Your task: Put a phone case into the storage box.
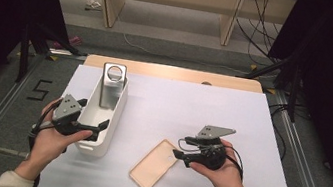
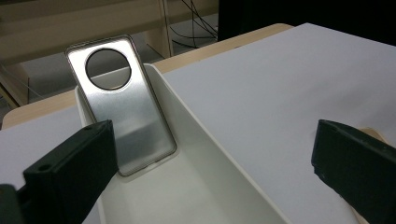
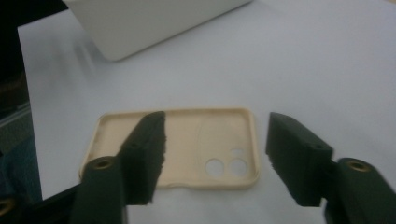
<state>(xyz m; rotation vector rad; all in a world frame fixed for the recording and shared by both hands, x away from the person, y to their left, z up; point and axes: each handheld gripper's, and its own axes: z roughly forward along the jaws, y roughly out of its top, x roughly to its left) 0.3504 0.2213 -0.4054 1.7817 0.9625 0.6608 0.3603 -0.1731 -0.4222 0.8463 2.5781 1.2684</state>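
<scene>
My left tongs: spread, astride the bin wall.
My right tongs: spread over the beige case, right of the bin.

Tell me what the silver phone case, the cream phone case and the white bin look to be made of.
Silver phone case: probably brushed metal or metallic-coated plastic, with a satin sheen and soft reflections.
Cream phone case: likely soft, matte silicone or rubbery plastic; its dull surface shows no glare, and its rim is rounded.
White bin: apparently smooth, moulded plastic, with thin, even walls and rounded corners.
</scene>
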